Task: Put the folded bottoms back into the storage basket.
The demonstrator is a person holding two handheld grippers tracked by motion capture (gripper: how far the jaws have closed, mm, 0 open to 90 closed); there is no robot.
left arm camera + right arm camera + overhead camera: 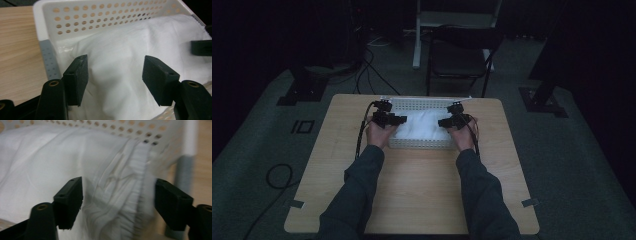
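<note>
High view: a person's two forearms reach over the wooden table [412,180] to a white perforated basket [419,144] near the far edge, where a white cloth [419,125] lies inside. The left gripper [393,119] hangs over the basket's left end, the right gripper [447,121] over its right end

Left gripper view: the jaws stand apart above the cloth [120,65], pads clear of the fabric, so this claw is released. The cloth bulges up against the basket's holed wall [100,15], beside a grey handle [48,60]

Right gripper view: the jaws are spread wide, with a fringed, creased edge of the cloth [125,195] between them but not pinched, so it is released too

The step in hand looks like letting the cloth go into the basket. Next, I judge, both hands should lift straight up, without snagging the fringe
</note>
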